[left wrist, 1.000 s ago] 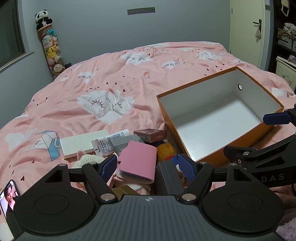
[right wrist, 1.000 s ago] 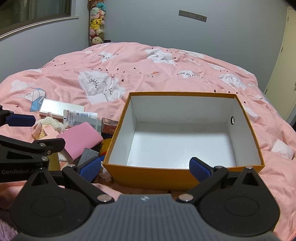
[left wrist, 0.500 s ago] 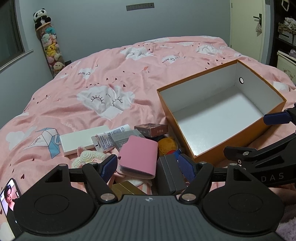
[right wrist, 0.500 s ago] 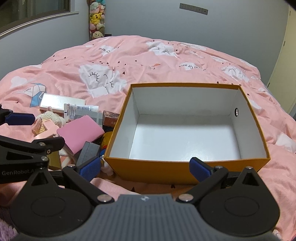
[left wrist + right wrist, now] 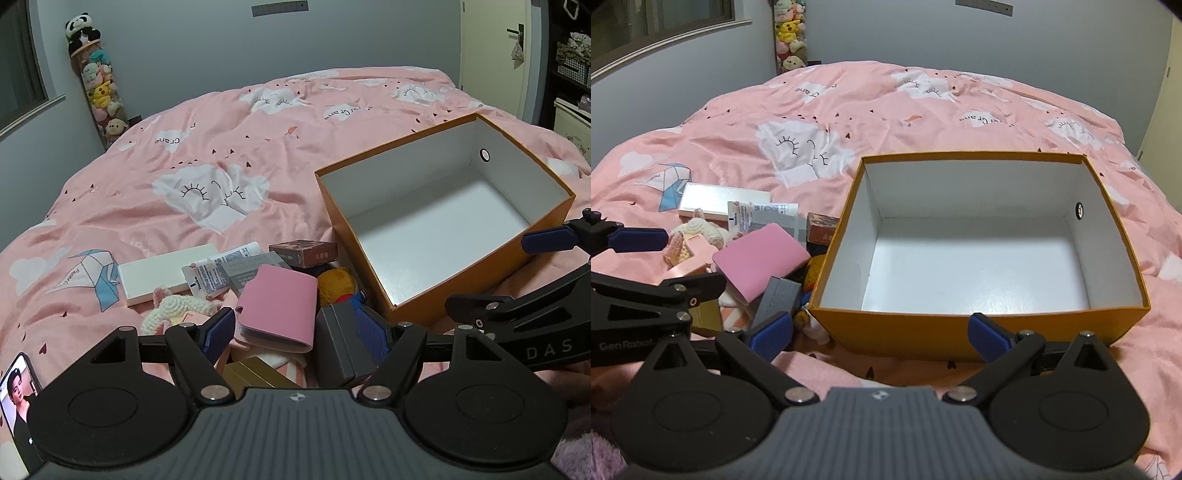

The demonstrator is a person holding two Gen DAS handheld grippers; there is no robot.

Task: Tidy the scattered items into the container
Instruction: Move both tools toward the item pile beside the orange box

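Both views have drawn back from the orange box; both grippers' jaws wide, empty.

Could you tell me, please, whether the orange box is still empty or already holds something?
Empty. The orange box shows only its bare white floor and walls; the items all lie outside, beside it.

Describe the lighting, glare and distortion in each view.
Left wrist view: dim indoor light, fisheye bending the wall and bed edges, a soft sheen on the box floor. Right wrist view: same dimness, a glare patch on the box floor, the window ledge curved.
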